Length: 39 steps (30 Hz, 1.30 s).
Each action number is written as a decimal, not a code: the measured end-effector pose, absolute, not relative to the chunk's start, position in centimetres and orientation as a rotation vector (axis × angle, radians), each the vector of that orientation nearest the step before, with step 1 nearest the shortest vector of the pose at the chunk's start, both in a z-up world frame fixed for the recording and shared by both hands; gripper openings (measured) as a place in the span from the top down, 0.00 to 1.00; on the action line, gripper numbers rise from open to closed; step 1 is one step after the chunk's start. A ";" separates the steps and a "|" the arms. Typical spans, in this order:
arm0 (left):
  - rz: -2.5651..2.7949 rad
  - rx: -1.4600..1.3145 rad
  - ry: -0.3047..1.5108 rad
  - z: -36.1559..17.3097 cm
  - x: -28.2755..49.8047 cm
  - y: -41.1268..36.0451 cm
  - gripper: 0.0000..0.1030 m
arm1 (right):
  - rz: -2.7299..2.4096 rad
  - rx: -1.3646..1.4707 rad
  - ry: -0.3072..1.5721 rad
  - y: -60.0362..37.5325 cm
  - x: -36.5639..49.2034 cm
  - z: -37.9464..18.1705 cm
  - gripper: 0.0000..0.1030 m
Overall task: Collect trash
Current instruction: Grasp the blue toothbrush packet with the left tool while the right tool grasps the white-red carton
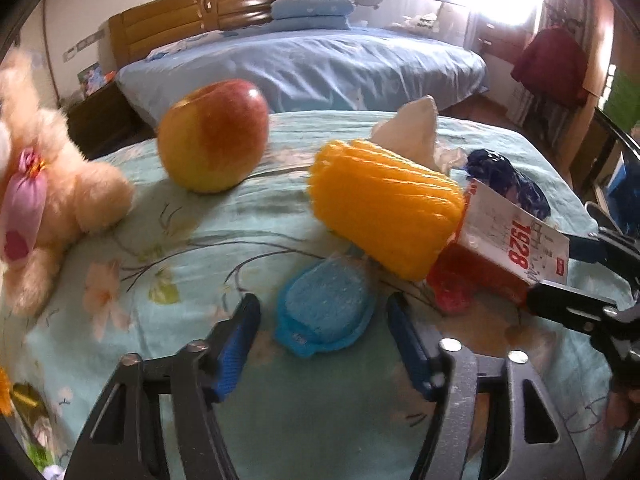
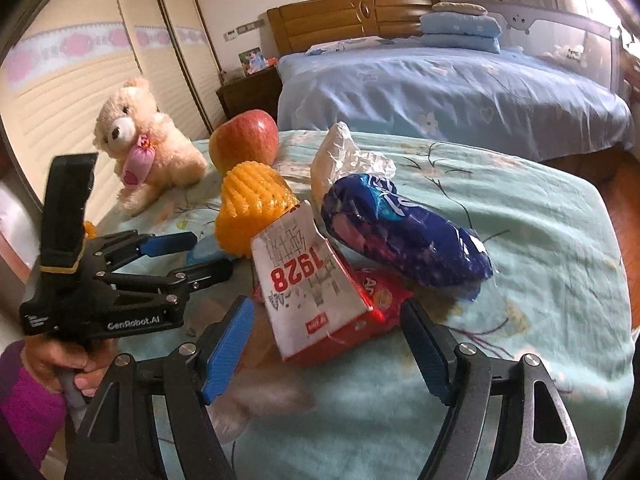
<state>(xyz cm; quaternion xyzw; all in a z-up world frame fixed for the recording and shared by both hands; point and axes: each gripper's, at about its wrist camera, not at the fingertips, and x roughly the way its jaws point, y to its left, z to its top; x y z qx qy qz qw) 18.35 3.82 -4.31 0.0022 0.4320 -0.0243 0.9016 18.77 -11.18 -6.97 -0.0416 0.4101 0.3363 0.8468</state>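
Straddling the small blue foam-lined plastic tray (image 1: 325, 312) on the floral-sheeted bed (image 1: 192, 240), left gripper (image 1: 322, 320) fingers half-open and empty, while right gripper (image 2: 326, 344), wide and empty, lines up on the white-and-red "1928" paper carton (image 2: 308, 292), likely simultaneous pickups.

Trash is sitting clustered on the teal floral bedspread (image 2: 540, 240): orange foam fruit net (image 2: 252, 208) lying on its side, white-red "1928" carton (image 2: 308, 292) tilting against it over a red wrapper (image 2: 384, 300), crumpled blue bag (image 2: 404, 236) just behind, white tissue (image 2: 340, 152) sticking up, blue sponge-like pad (image 1: 326, 312) lying flat.
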 end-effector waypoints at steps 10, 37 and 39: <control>-0.040 -0.112 0.883 -3.8 14.6 3.9 0.53 | 0.697 -0.087 0.843 -12.2 17.4 -6.0 0.37; -0.194 -0.246 0.842 -1.2 7.7 -3.5 0.53 | 0.517 0.084 0.815 -25.5 12.0 -4.5 0.42; -0.198 -0.243 0.849 -1.3 7.7 -3.9 0.53 | 0.540 0.078 0.843 -25.7 11.9 -5.0 0.42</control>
